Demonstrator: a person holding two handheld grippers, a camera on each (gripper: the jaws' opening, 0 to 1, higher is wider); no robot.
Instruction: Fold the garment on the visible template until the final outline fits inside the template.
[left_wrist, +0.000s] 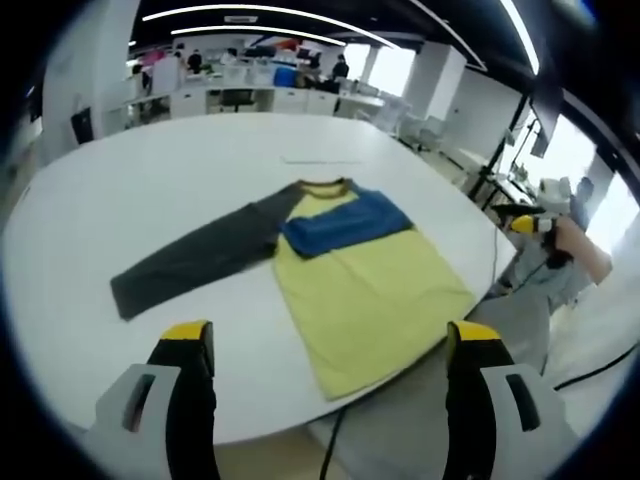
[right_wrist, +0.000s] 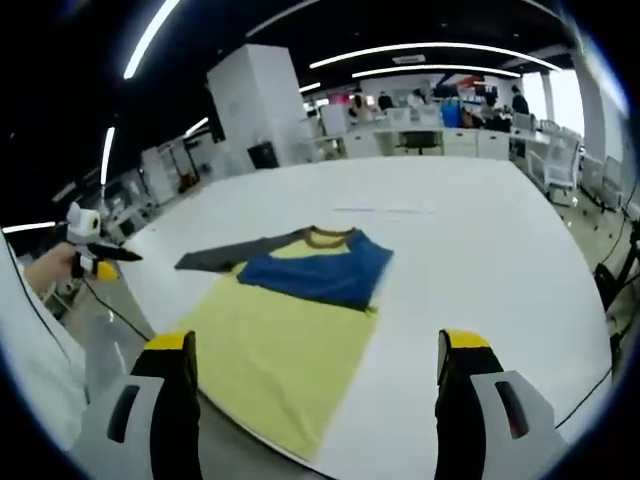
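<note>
A shirt with a yellow body (left_wrist: 365, 295) lies flat on the white round table (left_wrist: 150, 190), collar away from me. Its dark grey sleeve (left_wrist: 195, 260) stretches out to the left. The blue sleeve (left_wrist: 345, 225) is folded across the chest. In the right gripper view the yellow body (right_wrist: 275, 350), blue sleeve (right_wrist: 320, 272) and grey sleeve (right_wrist: 235, 255) lie the same way. My left gripper (left_wrist: 330, 345) hovers open over the hem at the near table edge. My right gripper (right_wrist: 312, 350) is open too, above the hem, with nothing between its jaws.
Faint thin marks (left_wrist: 320, 160) sit on the table beyond the collar, also in the right gripper view as faint marks (right_wrist: 385, 210). A hand holding a yellow-tipped tool (left_wrist: 530, 222) shows off the table's right side. Desks and chairs (left_wrist: 250, 95) line the back.
</note>
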